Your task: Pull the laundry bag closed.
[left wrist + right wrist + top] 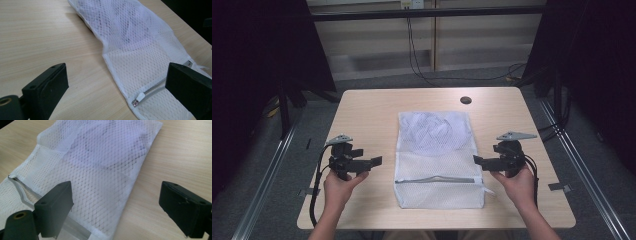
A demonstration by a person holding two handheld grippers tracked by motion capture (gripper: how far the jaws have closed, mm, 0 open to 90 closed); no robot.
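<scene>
White mesh laundry bag (439, 160): laid flat on pale wooden table (372, 110)
Left gripper (373, 161): spread wide, nothing pinched
Right gripper (478, 160): spread wide, nothing pinched

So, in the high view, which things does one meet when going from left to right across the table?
Left gripper → white mesh laundry bag with a grey zipper → right gripper, all on the light wooden table.
</scene>
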